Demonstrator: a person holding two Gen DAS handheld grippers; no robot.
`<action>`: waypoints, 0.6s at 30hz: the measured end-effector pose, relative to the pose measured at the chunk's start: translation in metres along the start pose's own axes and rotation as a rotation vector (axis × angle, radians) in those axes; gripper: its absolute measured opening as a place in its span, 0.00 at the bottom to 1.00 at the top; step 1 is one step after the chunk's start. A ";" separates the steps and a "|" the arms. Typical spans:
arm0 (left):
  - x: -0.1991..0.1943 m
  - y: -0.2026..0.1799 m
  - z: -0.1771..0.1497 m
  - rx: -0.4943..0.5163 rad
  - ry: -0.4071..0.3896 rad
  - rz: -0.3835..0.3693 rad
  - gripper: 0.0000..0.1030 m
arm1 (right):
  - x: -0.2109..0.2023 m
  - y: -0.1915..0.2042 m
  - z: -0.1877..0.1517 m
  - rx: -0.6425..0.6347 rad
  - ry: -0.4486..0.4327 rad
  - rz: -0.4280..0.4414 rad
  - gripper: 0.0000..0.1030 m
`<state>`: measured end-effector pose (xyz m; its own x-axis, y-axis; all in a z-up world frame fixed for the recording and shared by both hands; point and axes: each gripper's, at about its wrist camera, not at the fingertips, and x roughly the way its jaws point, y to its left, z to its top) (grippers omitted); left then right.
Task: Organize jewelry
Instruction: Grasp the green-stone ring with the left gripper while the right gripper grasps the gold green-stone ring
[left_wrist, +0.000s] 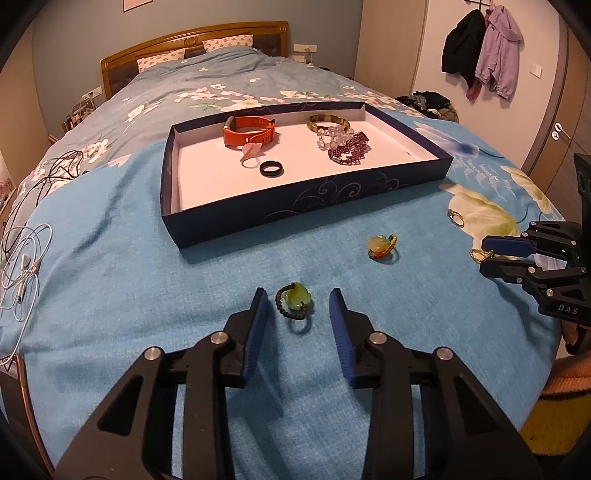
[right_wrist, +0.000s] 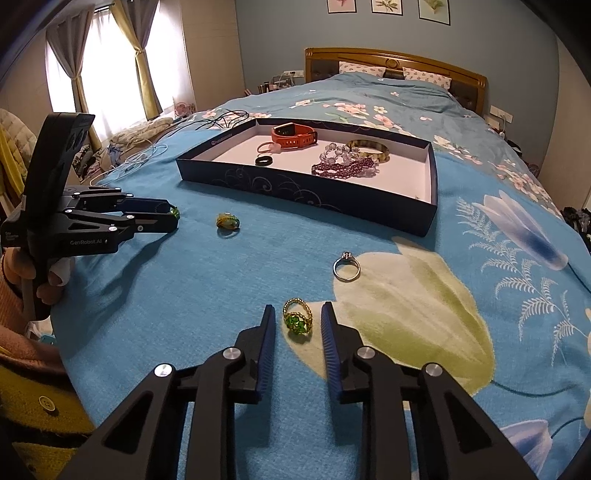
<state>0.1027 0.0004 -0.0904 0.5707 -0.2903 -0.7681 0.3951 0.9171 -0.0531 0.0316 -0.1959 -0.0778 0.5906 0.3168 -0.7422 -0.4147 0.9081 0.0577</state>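
My left gripper (left_wrist: 299, 295) is open on the blue bedspread, its blue pads either side of a green-stone ring with a black beaded band (left_wrist: 295, 301), with gaps on both sides. The right gripper (right_wrist: 297, 312) is also open and straddles a gold beaded ring with a green stone (right_wrist: 298, 320), the pads close but not pressing. A yellow-stone ring (left_wrist: 380, 247) and a silver ring (right_wrist: 346, 266) lie loose between the grippers and the dark blue tray (left_wrist: 295, 206). The tray holds an orange watch band (left_wrist: 249, 133), a black ring (left_wrist: 272, 168), a bangle and bead bracelets (left_wrist: 349, 147).
White and black cables (left_wrist: 22, 266) lie on the bed at the left. The bedspread's rounded edge drops off near both grippers. A person's hands and sleeves show at the frame sides. Jackets (left_wrist: 480, 51) hang on the far wall.
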 end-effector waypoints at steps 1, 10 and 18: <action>0.000 0.000 0.000 -0.001 0.000 0.000 0.31 | 0.000 0.000 0.000 0.001 0.000 0.002 0.19; 0.000 0.002 0.000 -0.002 -0.001 0.009 0.18 | 0.000 0.002 0.000 -0.004 0.001 0.006 0.13; -0.001 0.000 -0.001 0.007 -0.006 0.021 0.15 | -0.001 0.003 0.000 -0.002 0.000 0.007 0.11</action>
<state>0.1008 0.0011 -0.0904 0.5829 -0.2723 -0.7655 0.3875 0.9213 -0.0326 0.0301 -0.1936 -0.0772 0.5872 0.3234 -0.7420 -0.4202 0.9053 0.0621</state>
